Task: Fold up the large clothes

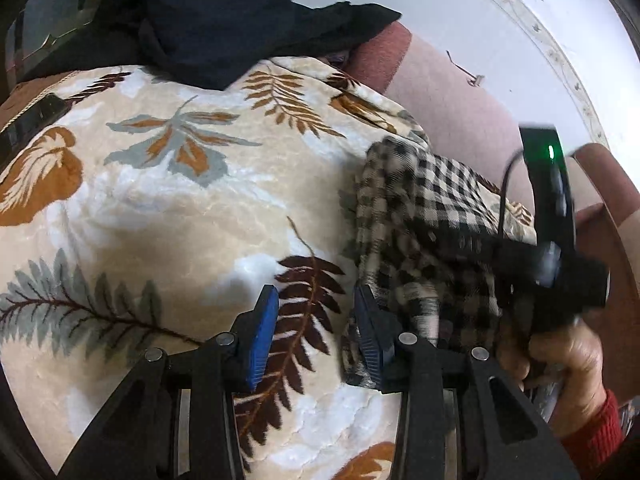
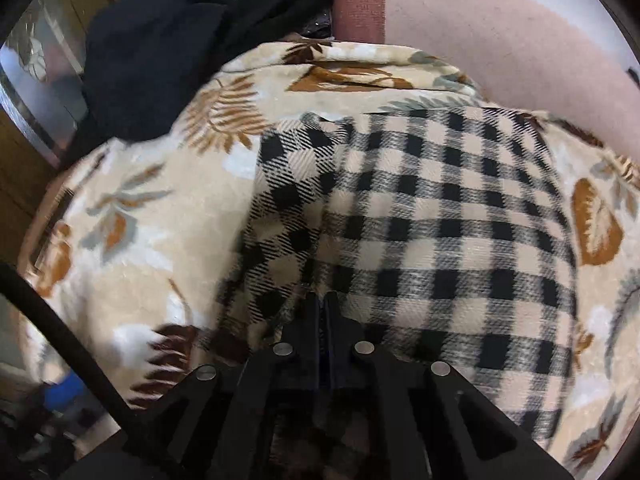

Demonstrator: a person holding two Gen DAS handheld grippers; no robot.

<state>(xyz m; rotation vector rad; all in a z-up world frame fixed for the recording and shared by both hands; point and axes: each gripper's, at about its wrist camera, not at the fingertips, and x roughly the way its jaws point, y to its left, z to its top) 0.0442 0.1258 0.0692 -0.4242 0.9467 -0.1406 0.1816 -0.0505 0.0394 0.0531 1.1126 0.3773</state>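
On plush leaf-print blanket (image 2: 132,216), woven checked garment (image 2: 440,232) lies rumpled.

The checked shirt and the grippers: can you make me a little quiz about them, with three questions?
1. True or false: the left gripper is open with nothing between its blue pads.
2. What does the checked shirt lie on? A) leaf-print blanket B) bare floor C) glass table
3. Fill in: the right gripper is ____ at the shirt's near edge.

Key: 1 true. 2 A, the leaf-print blanket. 3 shut; whether it pinches cloth cannot be told.
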